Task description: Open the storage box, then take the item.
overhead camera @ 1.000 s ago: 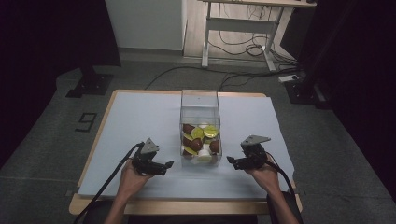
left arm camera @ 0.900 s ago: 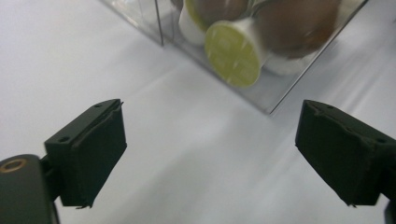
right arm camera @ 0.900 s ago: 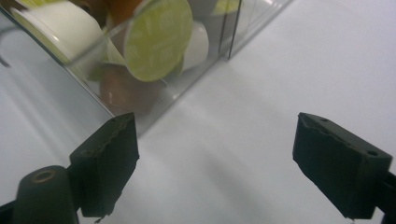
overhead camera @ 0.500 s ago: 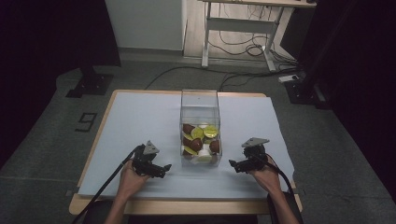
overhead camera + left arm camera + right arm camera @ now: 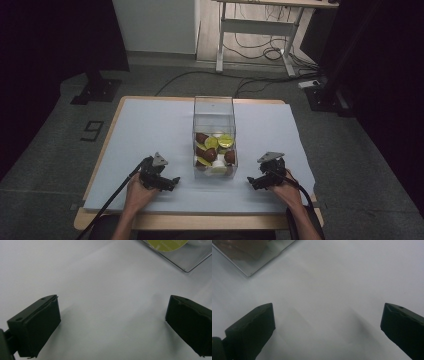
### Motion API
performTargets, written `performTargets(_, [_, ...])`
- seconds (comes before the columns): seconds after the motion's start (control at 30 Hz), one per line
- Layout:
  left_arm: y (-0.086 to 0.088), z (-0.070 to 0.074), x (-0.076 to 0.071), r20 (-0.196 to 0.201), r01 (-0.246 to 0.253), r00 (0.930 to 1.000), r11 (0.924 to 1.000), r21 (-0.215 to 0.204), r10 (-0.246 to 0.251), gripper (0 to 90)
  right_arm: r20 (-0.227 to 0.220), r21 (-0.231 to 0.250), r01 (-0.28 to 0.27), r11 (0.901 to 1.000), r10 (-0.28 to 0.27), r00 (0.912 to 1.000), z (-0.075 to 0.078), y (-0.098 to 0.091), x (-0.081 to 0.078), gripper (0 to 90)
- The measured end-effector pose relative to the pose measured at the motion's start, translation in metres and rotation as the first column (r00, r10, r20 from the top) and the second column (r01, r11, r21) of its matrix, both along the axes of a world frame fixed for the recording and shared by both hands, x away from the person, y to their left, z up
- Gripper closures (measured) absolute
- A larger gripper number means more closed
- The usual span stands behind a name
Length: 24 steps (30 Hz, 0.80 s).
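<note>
A clear, square-sided plastic box [image 5: 214,135] stands near the middle of the wooden desk [image 5: 200,220], on the pale blue-white sheet [image 5: 150,130] that covers most of its top. Inside the box lie round capsules, some brown [image 5: 210,154], some with yellow-green lids [image 5: 225,141], piled in its lower part.

The left gripper [image 5: 170,181] rests low over the sheet to the left of the box's near corner, held in the person's left hand [image 5: 138,193]. In the left gripper view its fingers [image 5: 37,327] are spread wide with bare sheet between them; the box corner [image 5: 185,262] sits ahead and to one side, well clear of them.

The right gripper [image 5: 253,182], in the right hand [image 5: 286,191], sits to the right of the box. Its fingers [image 5: 252,332] are likewise spread apart over bare sheet, with the box corner [image 5: 249,262] ahead, not touching them.
</note>
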State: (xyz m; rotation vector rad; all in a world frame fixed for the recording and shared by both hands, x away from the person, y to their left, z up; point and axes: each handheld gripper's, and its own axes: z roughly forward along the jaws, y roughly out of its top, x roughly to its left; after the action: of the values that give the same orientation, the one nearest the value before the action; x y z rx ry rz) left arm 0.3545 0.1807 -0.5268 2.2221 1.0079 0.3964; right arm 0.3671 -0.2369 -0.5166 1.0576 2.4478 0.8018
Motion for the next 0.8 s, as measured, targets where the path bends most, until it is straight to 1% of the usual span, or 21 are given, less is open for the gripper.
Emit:
performTargets(0.07, [0.000, 0.000, 0.000, -0.004, 0.001, 1.0000, 1.0000, 0.003, -0.001, 0.0, -0.011, -0.003, -0.006, 1.0000, 0.006, 0.9999, -0.002, 0.000, 0.000, 0.0])
performTargets(0.13, [-0.001, -0.001, 0.002, -0.019, 0.004, 0.9998, 1.0000, 0.009, -0.003, 0.0, -0.031, -0.011, -0.007, 0.9999, 0.007, 0.9995, -0.005, 0.000, 0.000, 0.0])
performTargets(0.23, [-0.001, -0.001, 0.002, -0.021, 0.001, 0.9998, 1.0000, 0.007, -0.001, 0.0, -0.051, 0.022, 0.007, 0.9997, -0.006, 0.9987, -0.007, -0.003, 0.001, 0.0])
performTargets(0.3, [-0.001, -0.001, 0.002, -0.022, 0.001, 0.9998, 1.0000, 0.007, -0.001, 0.0, -0.078, 0.057, 0.027, 0.9980, -0.022, 0.9967, -0.009, -0.006, 0.002, 0.0])
performTargets(0.37, [-0.001, -0.001, 0.002, -0.022, 0.002, 0.9997, 1.0000, 0.006, -0.002, 0.0, -0.062, 0.076, 0.020, 0.9969, -0.015, 0.9980, -0.011, -0.008, 0.001, 0.0])
performTargets(0.57, [-0.001, -0.001, 0.002, -0.023, 0.001, 0.9997, 1.0000, 0.006, -0.001, 0.0, -0.050, 0.083, 0.015, 0.9965, -0.011, 0.9987, -0.012, -0.009, 0.001, 0.0])
performTargets(0.8, [-0.001, -0.001, 0.002, -0.023, 0.001, 0.9997, 1.0000, 0.006, -0.001, 0.0, -0.054, 0.078, 0.012, 0.9969, -0.007, 0.9985, -0.012, -0.009, 0.001, 0.0])
